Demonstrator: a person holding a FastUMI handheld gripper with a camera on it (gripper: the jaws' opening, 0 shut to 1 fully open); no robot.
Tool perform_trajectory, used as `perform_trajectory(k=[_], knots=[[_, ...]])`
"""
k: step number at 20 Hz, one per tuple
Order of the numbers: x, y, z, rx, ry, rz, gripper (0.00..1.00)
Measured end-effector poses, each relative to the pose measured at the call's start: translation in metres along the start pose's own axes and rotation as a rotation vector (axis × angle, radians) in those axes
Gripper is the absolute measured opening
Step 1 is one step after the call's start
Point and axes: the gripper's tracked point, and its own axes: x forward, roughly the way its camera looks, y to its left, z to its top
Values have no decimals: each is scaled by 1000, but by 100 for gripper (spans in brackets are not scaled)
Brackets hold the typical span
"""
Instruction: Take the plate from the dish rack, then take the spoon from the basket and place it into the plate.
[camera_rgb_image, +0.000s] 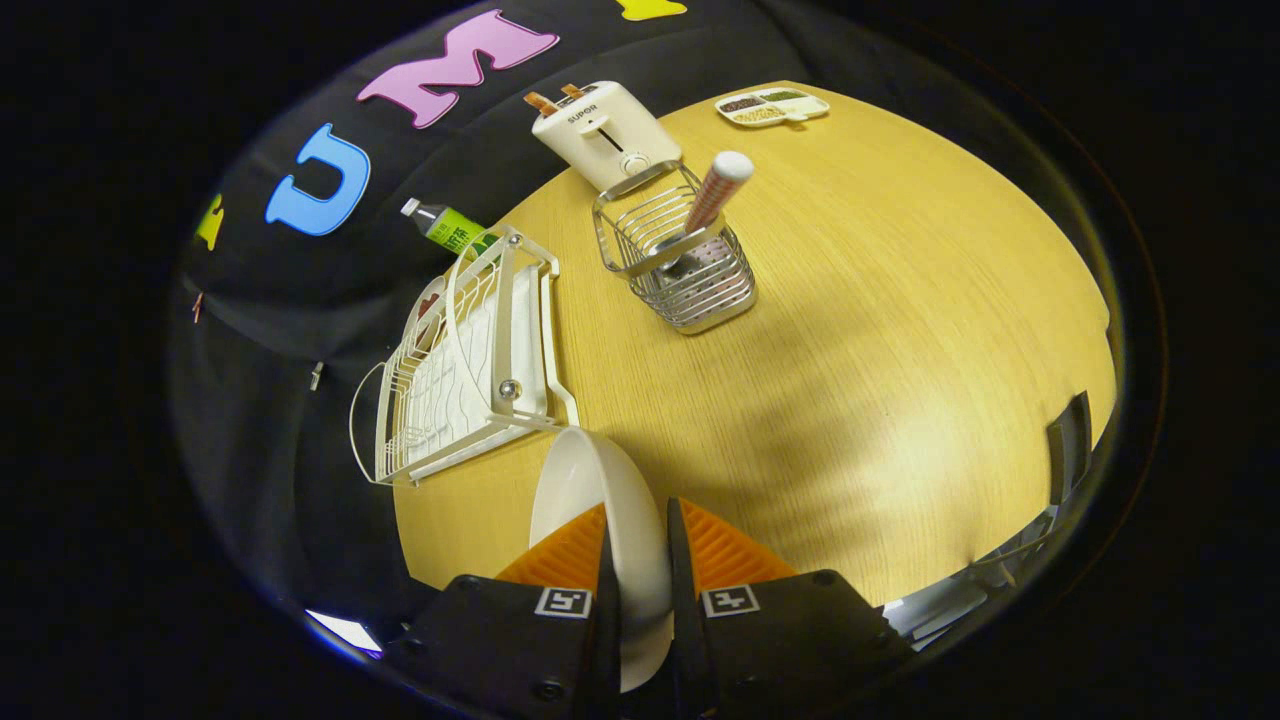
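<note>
A white plate (590, 490) stands on edge between my two fingers, and my gripper (640, 545) is shut on its rim, holding it above the wooden table (880, 330). Just beyond the plate lies the white dish rack (465, 365), with a reddish item showing at its far end. Farther ahead stands a wire basket (685, 265) with the spoon (715, 195) leaning in it, its checked handle with a white end sticking up.
A cream toaster (605, 135) with toast in it stands behind the basket. A green-labelled bottle (450, 228) lies behind the rack. A small white tray (770, 106) of food sits at the table's far edge. A dark object (1068, 445) is at the table's right edge.
</note>
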Motion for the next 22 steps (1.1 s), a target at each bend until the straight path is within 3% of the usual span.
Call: perform_trajectory(k=[9, 11, 12, 16, 22], knots=[[21, -18, 6, 45, 12, 42, 26], [22, -30, 10, 33, 7, 14, 31], [23, -35, 10, 28, 12, 10, 44], [8, -35, 21, -5, 7, 38, 63], [-48, -11, 68, -163, -123, 92, 63]])
